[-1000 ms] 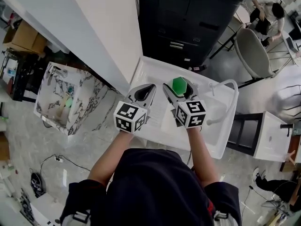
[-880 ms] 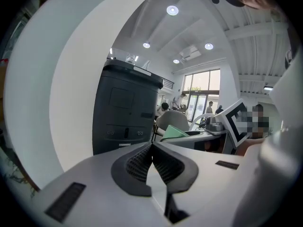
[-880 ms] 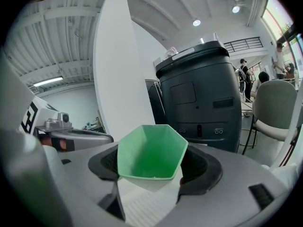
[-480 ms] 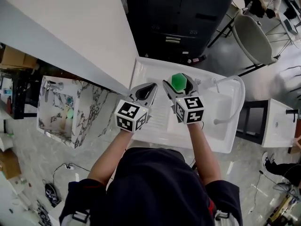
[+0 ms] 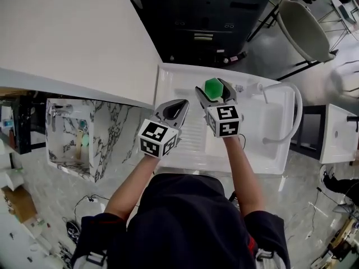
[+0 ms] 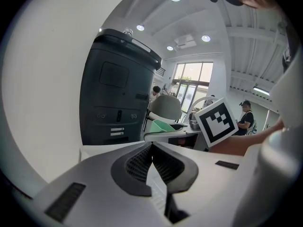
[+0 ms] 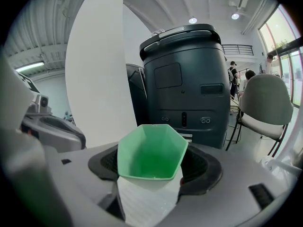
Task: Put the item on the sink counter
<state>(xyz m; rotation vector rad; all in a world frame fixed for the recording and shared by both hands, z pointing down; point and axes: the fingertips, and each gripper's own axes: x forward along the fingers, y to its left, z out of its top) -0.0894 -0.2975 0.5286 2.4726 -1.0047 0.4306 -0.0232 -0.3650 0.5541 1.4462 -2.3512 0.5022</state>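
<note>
A green hexagonal cup [image 5: 213, 87] sits between the jaws of my right gripper [image 5: 215, 92], which is shut on it above the back of the white sink counter [image 5: 168, 83]. The right gripper view shows the cup [image 7: 152, 156] upright and open-topped, clamped by both jaw pads. My left gripper [image 5: 174, 110] hovers over the counter's ribbed drainboard [image 5: 193, 139] just left of the right one, jaws closed together with nothing in them. In the left gripper view [image 6: 151, 148] the cup [image 6: 163, 126] shows beyond the jaws.
The basin [image 5: 255, 125] with an arched white faucet [image 5: 293, 116] lies right of the drainboard. A dark cabinet-like machine [image 5: 213, 10] stands behind the sink and a white wall [image 5: 73, 32] to the left. A marble-patterned unit [image 5: 78, 130], a chair [image 5: 305, 29] and another white unit [image 5: 336, 133] are nearby.
Both grippers have come a little nearer the sink counter. The right one with the cup now hangs over its back part. Both grips are unchanged.
</note>
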